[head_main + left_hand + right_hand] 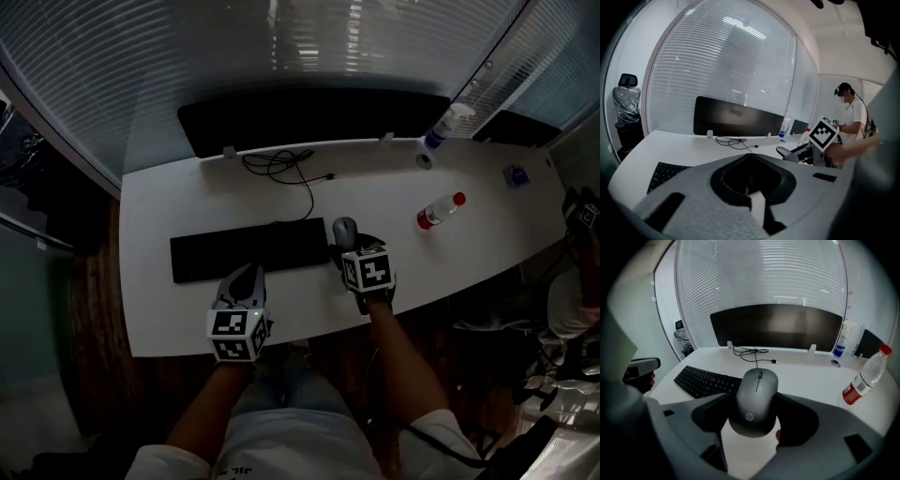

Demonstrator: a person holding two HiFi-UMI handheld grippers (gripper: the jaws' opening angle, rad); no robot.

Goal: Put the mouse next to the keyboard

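Right gripper (757,414): jaws set apart and closed on the mouse (757,397), one dark pad on each flank. The mouse sits squarely between them, nose pointing away from the gripper, logo end nearest the camera. Its underside is hidden, so contact with the counter (187,202) cannot be confirmed; it appears to be at or just above the surface.

Position of the mouse: just beside the right end of the keyboard (248,248), level with its far edge in the head view, apart from it by a narrow strip of counter.

Left gripper (750,159): jaws together, nothing between them. It hangs over the near edge of the keyboard, left of its right end. The gripper's own body fills the lower half of its view and covers most of the keyboard; only a corner of keys shows.

Beyond the keyboard: a loose black cable (281,167), then a dark monitor (309,117). Well right of the keyboard a red-capped bottle (439,212) lies on its side.
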